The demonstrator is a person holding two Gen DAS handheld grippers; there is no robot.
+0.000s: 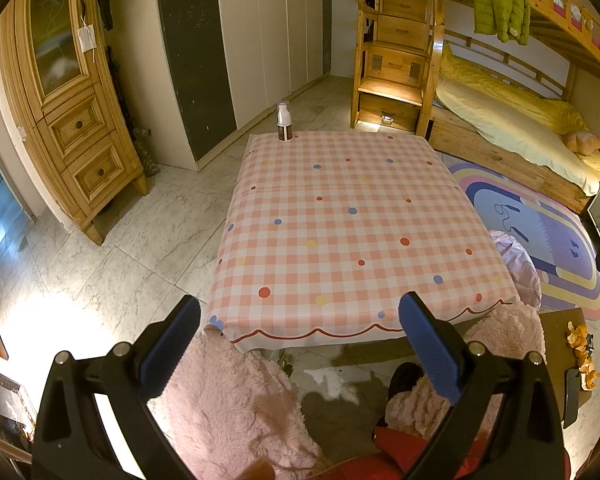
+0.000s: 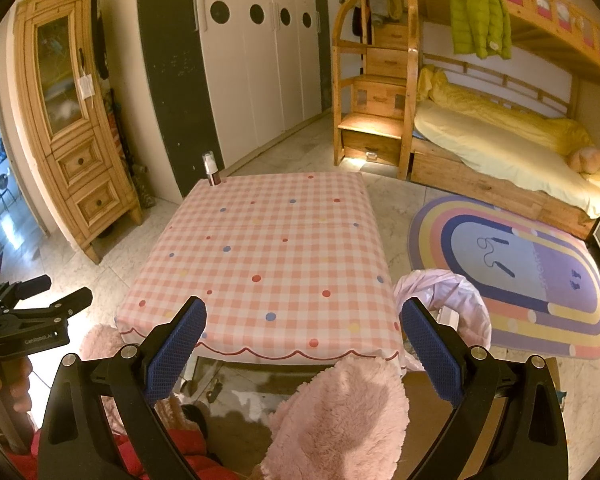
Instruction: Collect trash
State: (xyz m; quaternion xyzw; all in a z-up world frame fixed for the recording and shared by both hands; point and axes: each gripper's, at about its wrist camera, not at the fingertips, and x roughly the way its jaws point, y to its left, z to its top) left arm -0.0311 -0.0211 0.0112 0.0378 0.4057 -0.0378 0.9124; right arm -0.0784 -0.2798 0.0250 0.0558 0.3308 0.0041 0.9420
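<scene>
While both tools hang wide open and empty over the near edge of the bench point(image 1: 340, 220), the only thing standing on the checked cloth is a small pump bottle point(image 1: 284, 122) at the far left corner. It stands upright, its long axis vertical, well apart from either tool and straight across the whole bench top.

The left tool point(image 1: 300, 348) has its blue pads spread, nothing between them, and points down the bench roughly in line with the bottle. The right tool point(image 2: 302, 350) is just as open and empty, and from it the bottle point(image 2: 211, 170) lies ahead and off to the left. So I judge the left hand the nearer and better placed, if the bottle is what counts as trash.

Beside the bench's near right corner is a bin lined with a pale pink bag point(image 2: 456, 304), close under the right tool. On a low surface at the right of the left view lie what look like orange peels point(image 1: 580, 354); I cannot tell more of them.
</scene>
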